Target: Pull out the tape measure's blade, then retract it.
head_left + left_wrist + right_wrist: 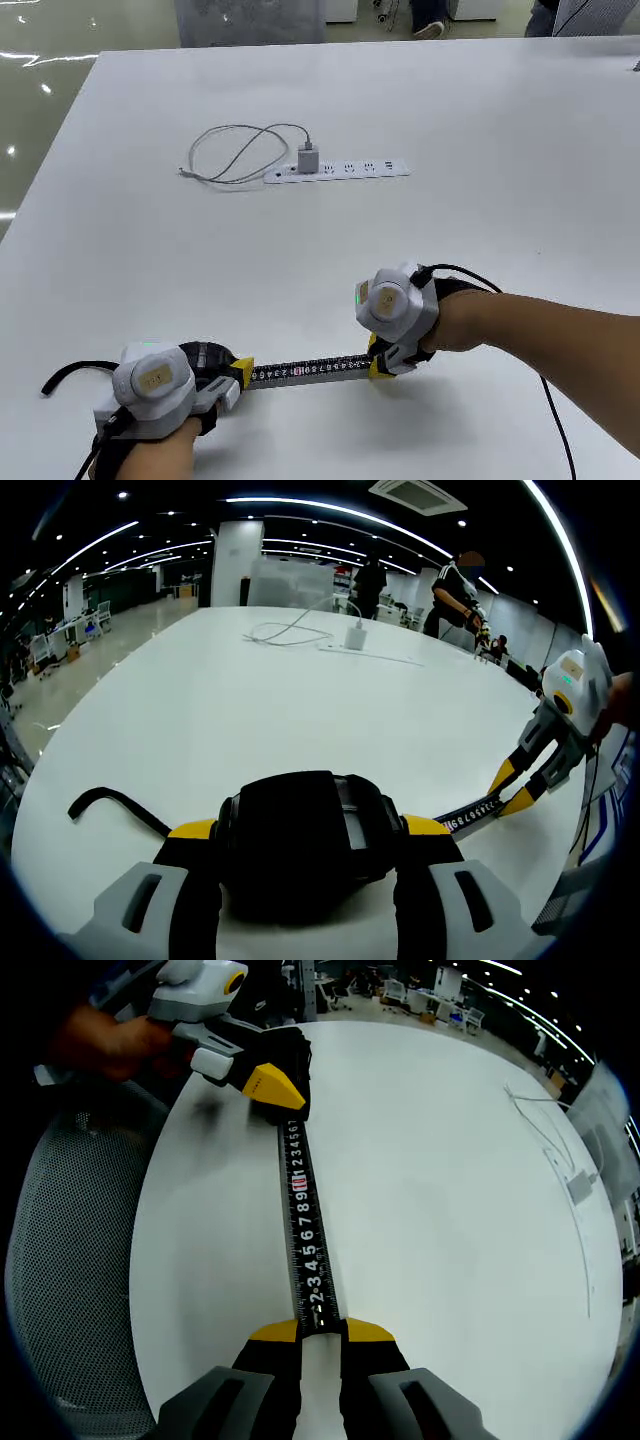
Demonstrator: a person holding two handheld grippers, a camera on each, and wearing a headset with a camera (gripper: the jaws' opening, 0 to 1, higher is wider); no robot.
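Bright, even light from overhead. Long ceiling strips (300, 505) arced above my left claw (310, 828), bent by the fisheye lens. The white table (400, 100) ahead of both claws came out pale and washed, almost textureless. Far out beyond my left claw, the glossy floor (40, 50) kicked back hard white glare spots. Only soft, faint shadows lay under my right claw (380, 368) and under the wrist behind it. The blade (305, 1230) read crisp close to my right jaws, numerals softening toward its far end. The tape measure (300, 865) between my left jaws was a dark, underexposed lump, barely any detail. Both gripper views bowed hard at their edges.
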